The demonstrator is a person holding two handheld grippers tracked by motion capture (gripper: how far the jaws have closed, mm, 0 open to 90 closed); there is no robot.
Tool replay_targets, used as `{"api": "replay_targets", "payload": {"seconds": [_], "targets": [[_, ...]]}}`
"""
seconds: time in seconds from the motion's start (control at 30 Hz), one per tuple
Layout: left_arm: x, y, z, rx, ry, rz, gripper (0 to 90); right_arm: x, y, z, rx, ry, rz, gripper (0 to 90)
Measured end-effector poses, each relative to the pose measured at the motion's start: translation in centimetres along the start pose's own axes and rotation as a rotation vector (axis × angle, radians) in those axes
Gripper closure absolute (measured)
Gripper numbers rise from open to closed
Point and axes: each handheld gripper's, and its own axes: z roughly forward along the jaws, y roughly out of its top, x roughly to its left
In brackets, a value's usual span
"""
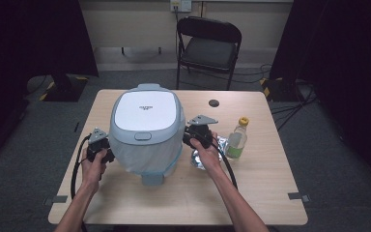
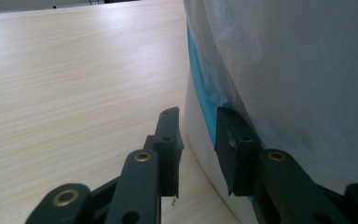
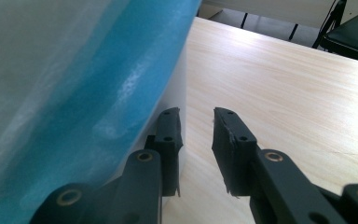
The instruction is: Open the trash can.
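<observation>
High view: a pale wooden table point(image 1: 125, 203) with rounded corners is seen from above, and a large rounded appliance point(image 1: 146, 116) is set slightly left of its middle.
Appliance: a smooth white lid panel framed in pale grey-blue is shown, with a small oblong button near the front edge; the lower body is wrapped in a thin, translucent white cover point(image 1: 147, 157) with a blue band point(image 2: 200, 84) along its hem.
Left gripper point(image 1: 98, 145): it is held in the person's left hand point(image 1: 92, 169) just beside the appliance's left flank; in the left gripper view point(image 2: 198, 149) the matte black jaws are set narrowly apart, with the blue hem and the white wall lying in and behind the gap; whether the fabric is pinched cannot be told.
Right gripper point(image 1: 196, 133): it is held in the right hand point(image 1: 206, 154) against the appliance's right flank; in the right gripper view point(image 3: 196, 149) the jaws are parted a little over bare wood grain, nothing is held between them, and the filmy blue fabric is draped just beside the left jaw.
Bottle point(image 1: 236, 139): a clear plastic shape with a yellow cap is stood upright to the right of the right hand.
Foil point(image 1: 200, 159): a crumpled, shiny piece is lying between the bottle and the appliance, partly under the right hand.
Chair point(image 1: 207, 46): a black folding frame with a padded seat is placed beyond the table's far edge.
</observation>
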Motion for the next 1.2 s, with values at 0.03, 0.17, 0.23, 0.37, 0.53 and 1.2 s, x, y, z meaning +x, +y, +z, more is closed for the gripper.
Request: {"api": "replay_targets", "payload": {"seconds": [0.03,0.17,0.23,0.37,0.53,1.2], "targets": [[-0.2,0.0,-0.1,0.007,0.007,0.008,70.5,0.2,0.0,-0.2,0.004,-0.001,-0.007,71.7],[-0.6,-0.1,-0.7,0.018,0.008,0.031,70.4,0.7,-0.1,-0.9,0.022,0.004,-0.038,71.6],[-0.8,-0.5,-1.0,0.006,0.001,0.013,70.5,0.8,-0.4,-1.3,0.023,0.013,-0.042,71.6],[-1.2,-0.8,-1.6,0.013,-0.002,0.026,70.4,1.1,-0.8,-1.9,0.017,0.028,-0.043,70.9],[-1.4,-1.2,-2.1,0.011,-0.023,-0.003,69.9,1.4,-0.8,-2.5,0.035,0.025,-0.069,68.1],[-1.5,-1.6,-1.7,0.049,0.016,-0.040,43.6,0.5,-1.2,-2.9,0.061,-0.014,-0.072,43.2]]}}
